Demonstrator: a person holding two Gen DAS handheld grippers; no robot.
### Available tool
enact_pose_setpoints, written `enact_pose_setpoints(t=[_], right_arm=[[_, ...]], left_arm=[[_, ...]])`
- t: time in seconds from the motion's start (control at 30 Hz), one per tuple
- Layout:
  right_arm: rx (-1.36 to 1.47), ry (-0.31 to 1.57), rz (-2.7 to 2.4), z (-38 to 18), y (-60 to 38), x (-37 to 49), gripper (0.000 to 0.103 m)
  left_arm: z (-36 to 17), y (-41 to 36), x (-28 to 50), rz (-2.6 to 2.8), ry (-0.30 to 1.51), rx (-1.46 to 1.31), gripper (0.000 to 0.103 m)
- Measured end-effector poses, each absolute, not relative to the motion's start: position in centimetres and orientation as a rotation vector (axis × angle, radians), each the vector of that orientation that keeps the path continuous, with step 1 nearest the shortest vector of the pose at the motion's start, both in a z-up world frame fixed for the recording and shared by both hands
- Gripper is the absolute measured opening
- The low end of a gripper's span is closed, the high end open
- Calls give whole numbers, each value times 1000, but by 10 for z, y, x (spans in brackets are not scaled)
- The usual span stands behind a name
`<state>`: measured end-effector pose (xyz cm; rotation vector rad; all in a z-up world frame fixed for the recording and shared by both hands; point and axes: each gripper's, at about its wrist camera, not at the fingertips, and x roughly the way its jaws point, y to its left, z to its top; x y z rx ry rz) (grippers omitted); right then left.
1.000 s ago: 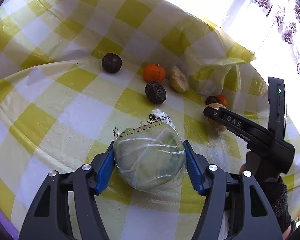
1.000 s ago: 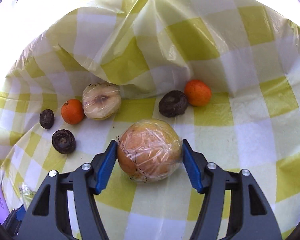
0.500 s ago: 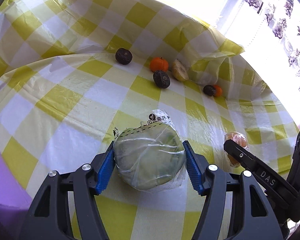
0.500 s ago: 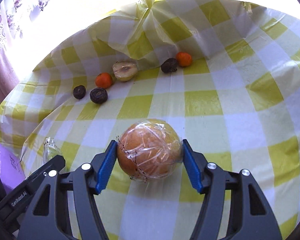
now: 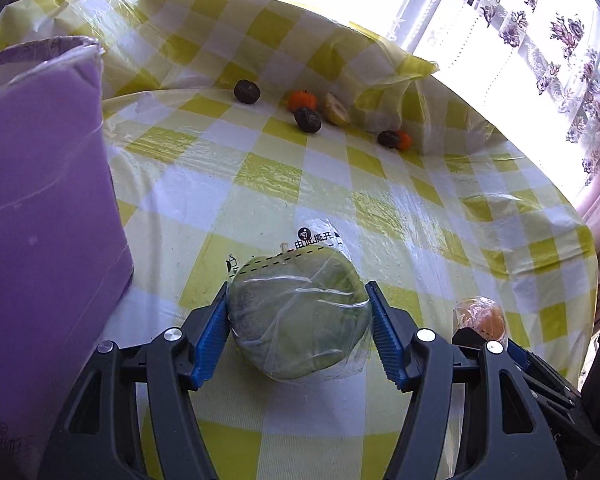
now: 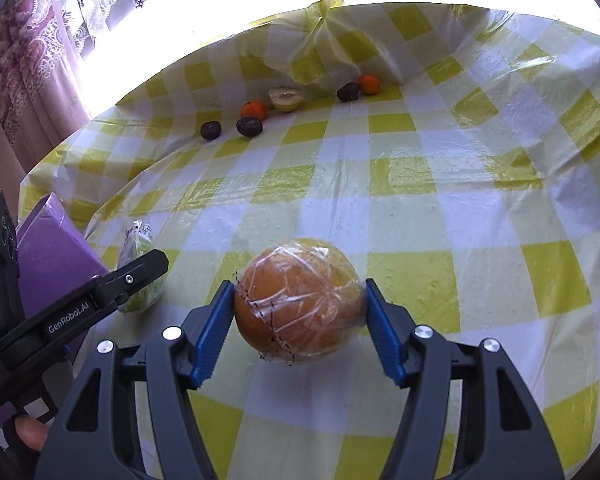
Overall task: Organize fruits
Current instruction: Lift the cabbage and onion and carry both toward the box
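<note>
The left gripper point(image 5: 300, 320) is clamped on a plastic-wrapped green fruit point(image 5: 300, 316), its blue pads pressing both sides, with a purple box point(image 5: 44, 216) just to its left above the checked bench point(image 5: 228, 200). The right gripper point(image 6: 300, 316) is clamped likewise on a wrapped orange fruit point(image 6: 300, 304). Well ahead of both, near the far edge, lie three dark fruits point(image 6: 249, 126), two small oranges point(image 6: 253, 109) and a pale cut fruit point(image 6: 286, 98).
</note>
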<state>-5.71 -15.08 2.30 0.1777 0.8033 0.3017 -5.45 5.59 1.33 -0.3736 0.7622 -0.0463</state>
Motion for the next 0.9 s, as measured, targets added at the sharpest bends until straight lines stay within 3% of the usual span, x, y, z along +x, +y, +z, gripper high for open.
enact_pose_setpoints(t=[0.6, 0.9], right_arm=[[45, 684, 325, 37, -133, -123, 64], [32, 442, 307, 56, -131, -160, 64]], left_arm=[[29, 46, -114, -35, 630, -303, 62], [52, 50, -153, 89, 494, -218, 62]])
